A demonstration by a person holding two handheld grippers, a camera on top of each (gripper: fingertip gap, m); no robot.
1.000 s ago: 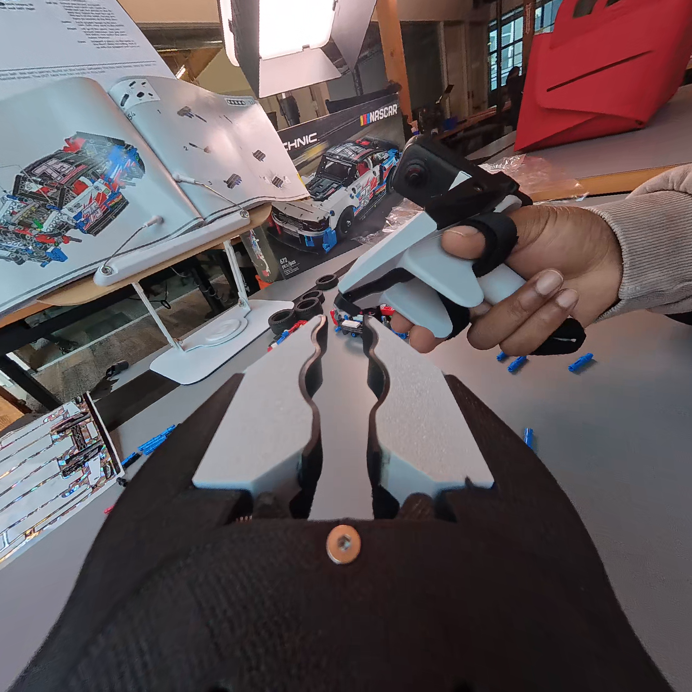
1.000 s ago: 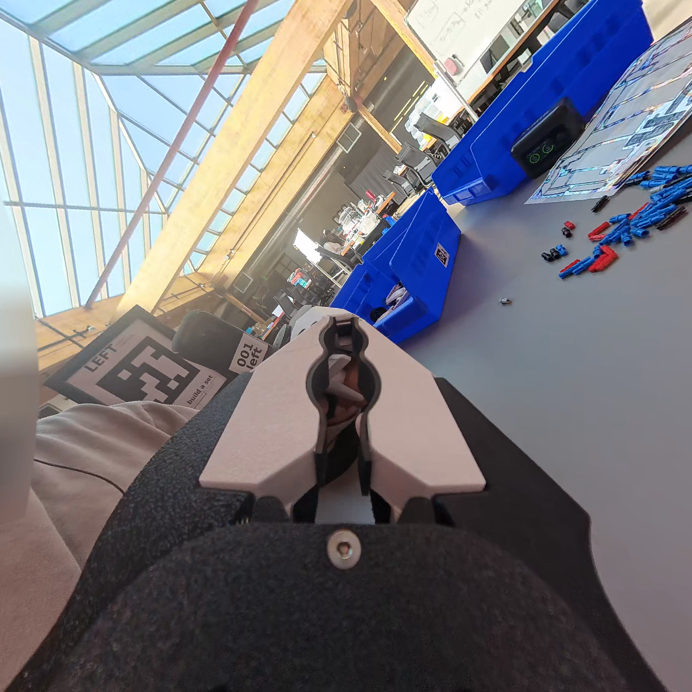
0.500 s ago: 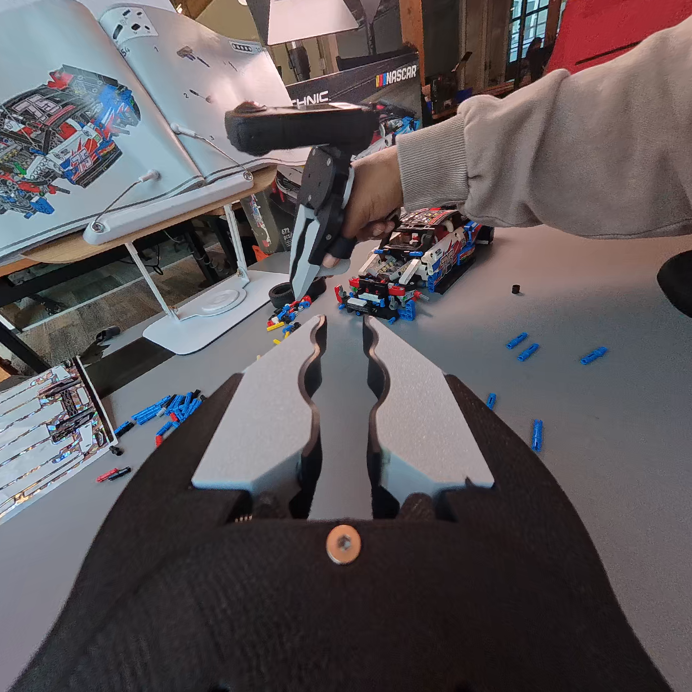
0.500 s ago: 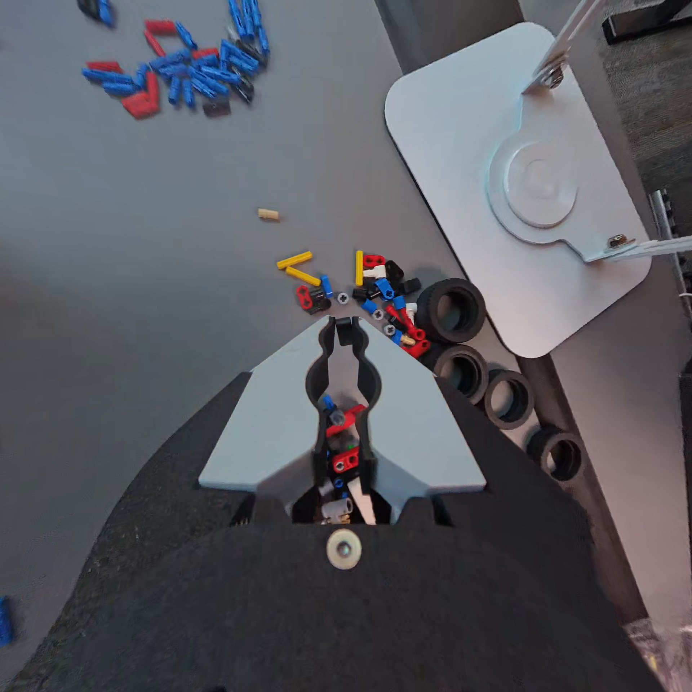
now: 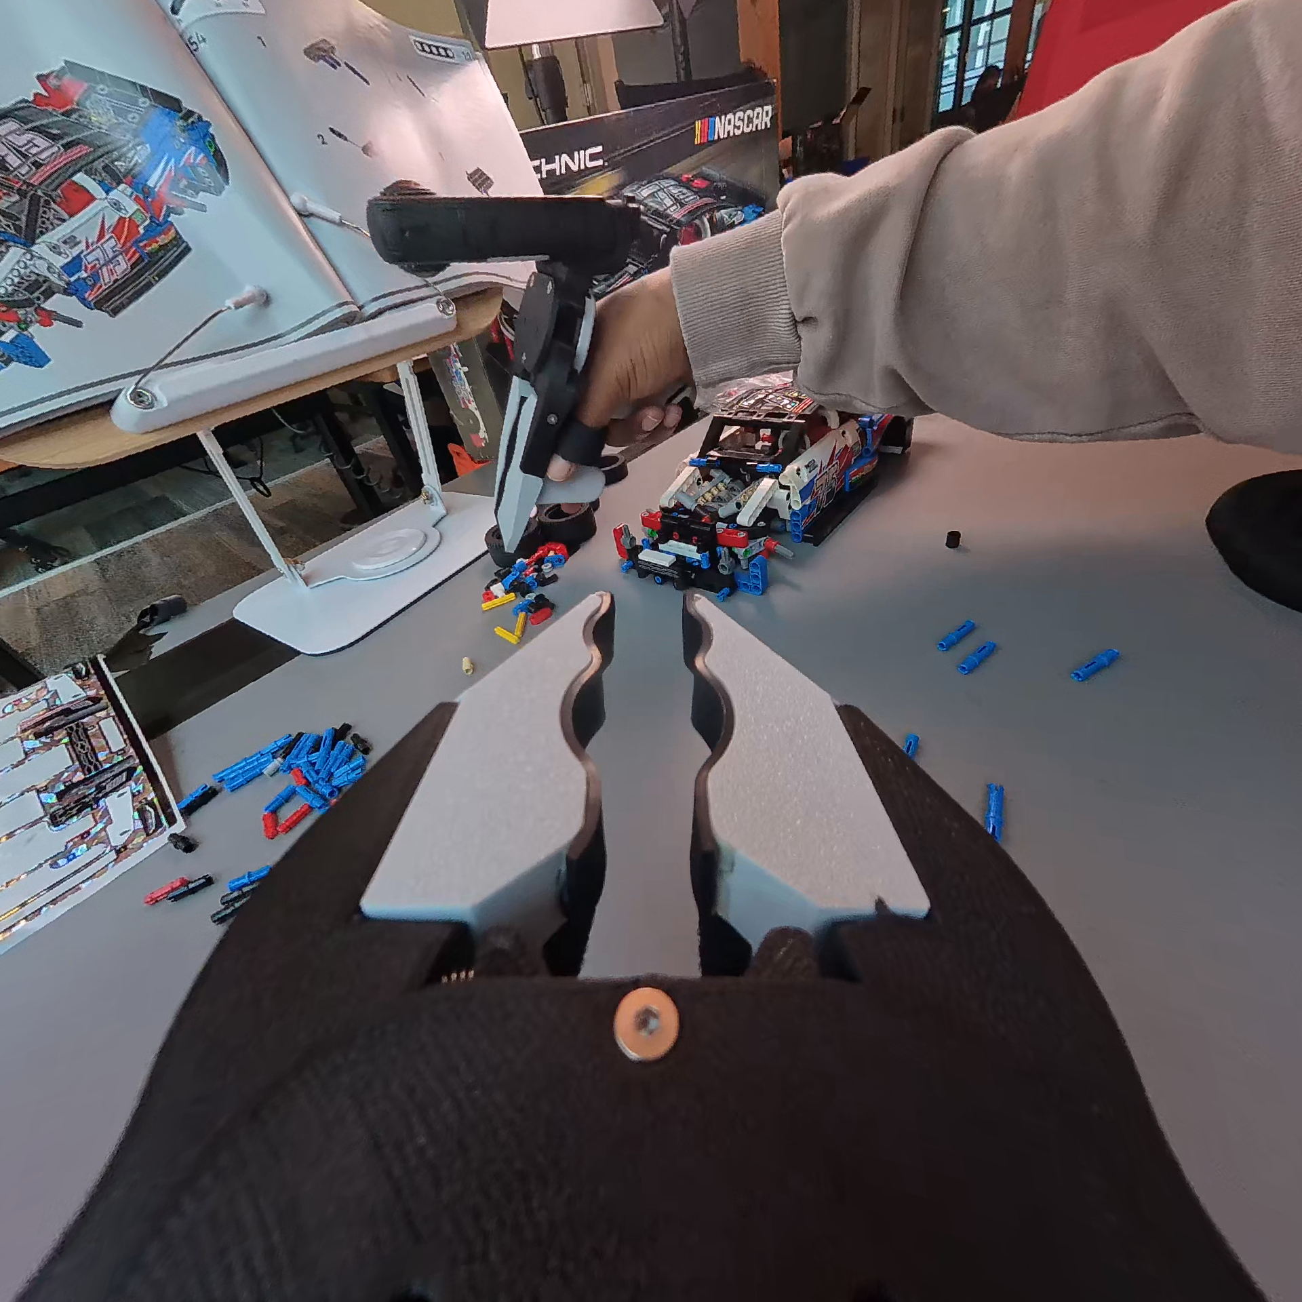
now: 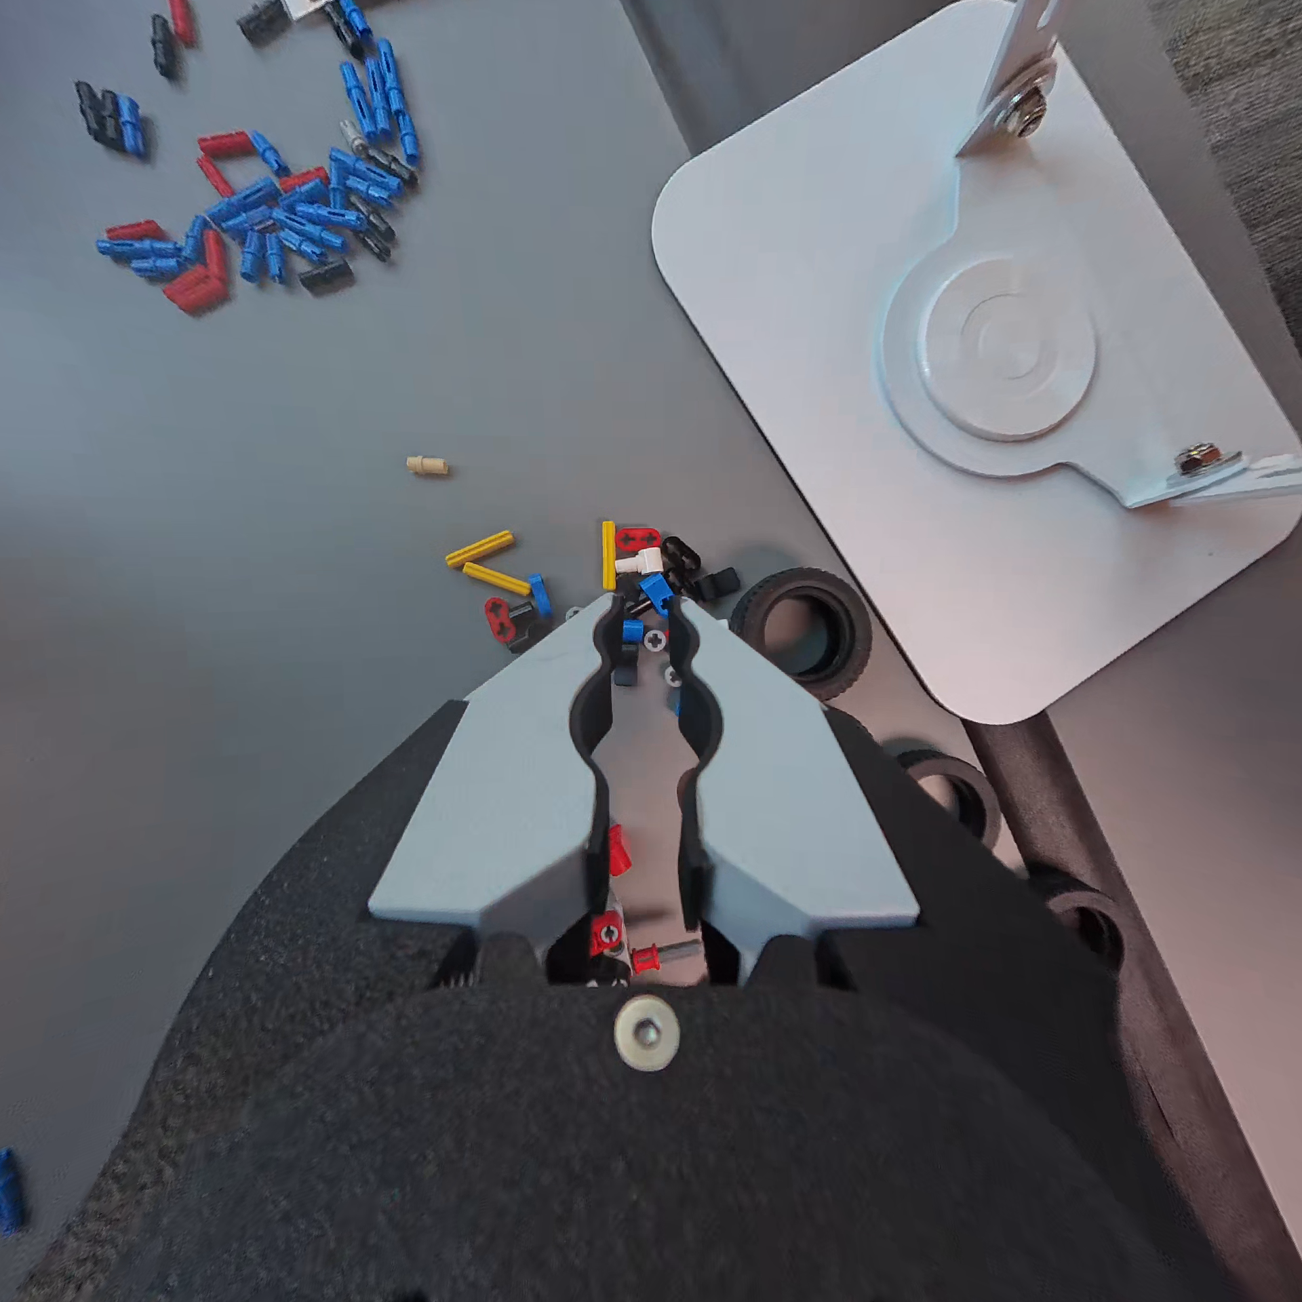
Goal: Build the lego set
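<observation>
Below, right gripper [image 6: 642, 599] parted over small loose lego pieces [image 6: 563, 578] beside tyre [image 6: 803, 630], near white stand base [image 6: 986, 352]; left gripper [image 5: 647, 606] parted, grasping nothing, above bare grey table [image 5: 1057, 881].

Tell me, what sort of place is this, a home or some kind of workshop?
Probably a shared workshop or lab, not a home. A grey work table holds a half-built toy race car and loose blue pins, an instruction booklet sits on a stand, and a studio lamp hangs behind.
</observation>
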